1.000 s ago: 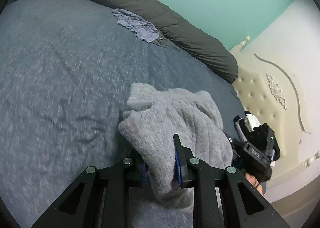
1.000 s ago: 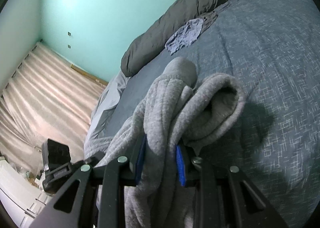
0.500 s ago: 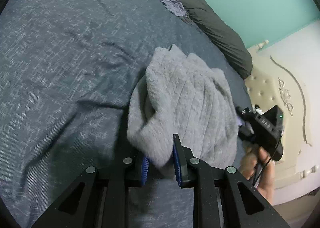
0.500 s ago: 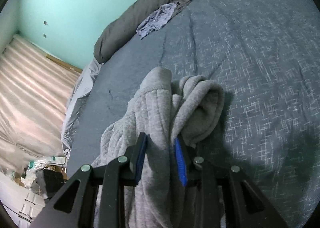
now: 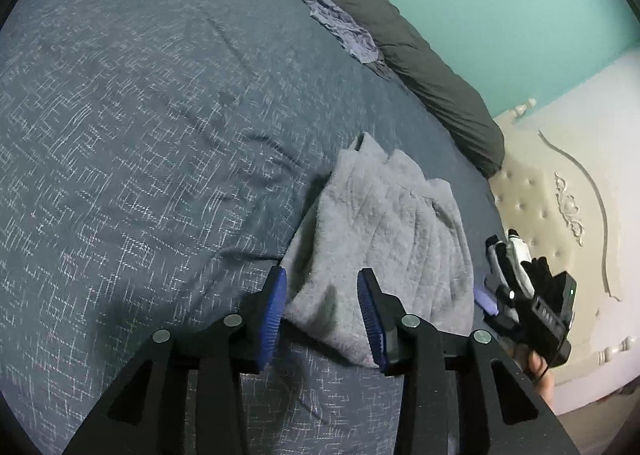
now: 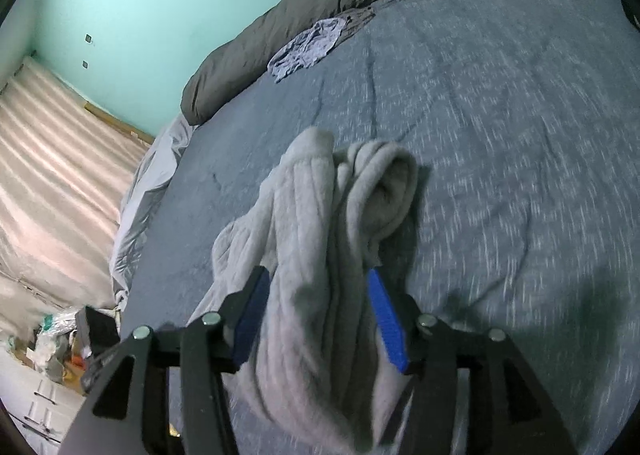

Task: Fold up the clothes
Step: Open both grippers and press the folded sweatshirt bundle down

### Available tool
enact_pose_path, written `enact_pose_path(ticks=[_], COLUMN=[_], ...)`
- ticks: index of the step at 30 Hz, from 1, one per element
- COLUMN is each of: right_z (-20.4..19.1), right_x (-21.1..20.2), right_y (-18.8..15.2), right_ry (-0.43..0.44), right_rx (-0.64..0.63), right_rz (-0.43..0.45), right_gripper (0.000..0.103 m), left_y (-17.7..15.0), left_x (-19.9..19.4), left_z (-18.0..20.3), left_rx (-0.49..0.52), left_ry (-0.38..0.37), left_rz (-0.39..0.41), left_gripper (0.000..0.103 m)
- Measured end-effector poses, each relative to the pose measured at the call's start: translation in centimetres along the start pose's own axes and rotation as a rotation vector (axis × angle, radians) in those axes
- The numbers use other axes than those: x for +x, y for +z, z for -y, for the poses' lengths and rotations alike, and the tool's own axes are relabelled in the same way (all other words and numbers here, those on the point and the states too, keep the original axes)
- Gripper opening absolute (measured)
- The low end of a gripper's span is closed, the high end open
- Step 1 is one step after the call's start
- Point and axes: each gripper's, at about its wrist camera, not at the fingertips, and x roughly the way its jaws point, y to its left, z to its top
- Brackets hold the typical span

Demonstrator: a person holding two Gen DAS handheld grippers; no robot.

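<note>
Letting go, my left gripper (image 5: 322, 315) and right gripper (image 6: 316, 319) have just been opening, pads slack around the grey fleece garment (image 5: 384, 231) bunched on the bed (image 5: 140, 135). It feels soft, floppy, light; I'd regrip at hem corners.

The grey fleece garment (image 5: 384, 239) lies bunched and loosely folded on the blue bedspread — ribbed, thick, rumpled.

Both claws are showing black angular frames with round silver screws and ribbed blue pads: left claw (image 5: 322, 309), right claw (image 6: 318, 321). The right one is showing a small green light.
</note>
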Motion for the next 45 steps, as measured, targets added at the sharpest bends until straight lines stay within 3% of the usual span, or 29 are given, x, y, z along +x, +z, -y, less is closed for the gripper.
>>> enact_pose_path(ticks=[6, 14, 18, 19, 21, 25, 32, 39, 44, 45], right_z=[-1.0, -2.8, -3.1, -3.3, -4.0, -5.1, -5.0, -2.2, -1.6, -1.6], right_x=[-0.7, 0.3, 1.3, 1.4, 1.4, 0.3, -3.2, -2.0, -1.9, -2.1], right_y=[-3.2, -6.0, -6.4, -6.4, -6.4, -5.7, -3.7, -5.4, -5.7, -5.4], right_ry=[-0.004, -0.107, -0.164, -0.171, -0.196, -0.225, -0.247, -0.26, -0.227, -0.22], right_rx=[-0.012, -0.138, -0.171, -0.187, -0.227, -0.28, -0.344, -0.338, -0.299, -0.291], right_rz=[-0.091, -0.197, -0.205, -0.206, -0.201, -0.183, -0.193, -0.31, -0.317, -0.316], right_gripper=[0.053, 0.053, 0.033, 0.021, 0.015, 0.008, 0.004, 0.004, 0.008, 0.01], left_y=[-0.1, -1.0, -1.1, -1.2, -1.2, -0.9, -1.5, -2.4, -1.1, -0.8], left_x=[0.8, 0.6, 1.1, 1.3, 1.5, 0.6, -0.4, 1.8, 0.0, -0.5], left_z=[-0.5, -0.9, -0.2, 0.1, 0.4, 0.8, 1.3, 0.1, -0.2, -0.2], left_rx=[0.042, 0.065, 0.129, 0.149, 0.182, 0.205, 0.212, 0.197, 0.171, 0.168], left_ry=[-0.013, -0.026, -0.011, -0.002, 0.031, 0.024, -0.021, 0.022, 0.029, 0.028], left_rz=[-0.042, -0.068, -0.087, -0.092, -0.103, -0.091, -0.098, -0.159, -0.131, -0.122], left_gripper=[0.042, 0.042, 0.038, 0.02, 0.01, 0.007, 0.007, 0.008, 0.02, 0.029])
